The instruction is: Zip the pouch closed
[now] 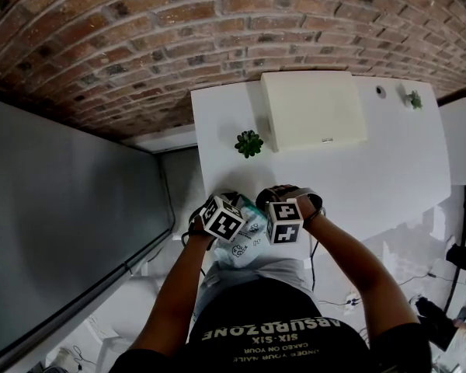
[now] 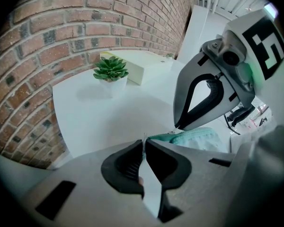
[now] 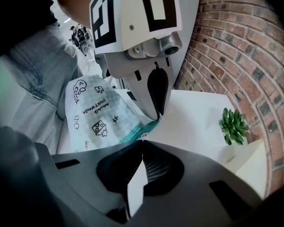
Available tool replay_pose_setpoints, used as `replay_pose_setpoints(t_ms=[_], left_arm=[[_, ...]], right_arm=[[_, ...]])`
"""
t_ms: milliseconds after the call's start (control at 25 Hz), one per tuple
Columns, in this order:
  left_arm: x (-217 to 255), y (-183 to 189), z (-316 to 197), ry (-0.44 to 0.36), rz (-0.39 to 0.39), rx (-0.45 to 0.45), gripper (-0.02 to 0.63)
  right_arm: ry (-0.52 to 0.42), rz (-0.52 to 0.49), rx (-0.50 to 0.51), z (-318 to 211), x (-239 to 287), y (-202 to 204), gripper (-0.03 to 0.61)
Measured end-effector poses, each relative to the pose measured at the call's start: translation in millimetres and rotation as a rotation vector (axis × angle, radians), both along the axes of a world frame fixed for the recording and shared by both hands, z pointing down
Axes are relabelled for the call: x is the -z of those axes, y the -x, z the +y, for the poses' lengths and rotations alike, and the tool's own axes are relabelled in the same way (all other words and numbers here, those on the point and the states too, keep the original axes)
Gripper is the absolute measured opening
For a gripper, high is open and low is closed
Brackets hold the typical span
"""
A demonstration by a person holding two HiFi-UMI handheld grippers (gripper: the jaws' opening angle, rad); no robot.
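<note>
A white pouch printed with black doodles and edged by a teal zipper band lies at the near edge of the white table, partly over the person's lap. My left gripper is shut on the pouch's teal end. Close beside it, my right gripper is shut at the zipper band, where a small zipper pull shows right at its tips. Both marker cubes hang side by side over the pouch and hide most of the zipper in the head view.
A small potted succulent stands on the table beyond the grippers. Behind it sits a cream box, against the brick wall. Another tiny plant is at the far right corner. The table's left edge drops off next to the left gripper.
</note>
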State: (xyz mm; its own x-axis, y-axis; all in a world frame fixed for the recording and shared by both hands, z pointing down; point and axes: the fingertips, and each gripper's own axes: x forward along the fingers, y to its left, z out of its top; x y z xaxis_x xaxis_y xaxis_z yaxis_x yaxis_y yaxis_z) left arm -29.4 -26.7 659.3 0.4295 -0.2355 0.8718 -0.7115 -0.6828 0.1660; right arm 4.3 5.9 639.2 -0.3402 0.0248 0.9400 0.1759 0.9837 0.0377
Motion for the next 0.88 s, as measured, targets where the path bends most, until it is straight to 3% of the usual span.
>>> replay_pose_setpoints(t_ms=[880], left_arm=[[0.0, 0.1, 0.8, 0.013, -0.008, 0.009, 0.029]], right_arm=[[0.007, -0.004, -0.030, 6.7, 0.6, -5.7, 0.002]])
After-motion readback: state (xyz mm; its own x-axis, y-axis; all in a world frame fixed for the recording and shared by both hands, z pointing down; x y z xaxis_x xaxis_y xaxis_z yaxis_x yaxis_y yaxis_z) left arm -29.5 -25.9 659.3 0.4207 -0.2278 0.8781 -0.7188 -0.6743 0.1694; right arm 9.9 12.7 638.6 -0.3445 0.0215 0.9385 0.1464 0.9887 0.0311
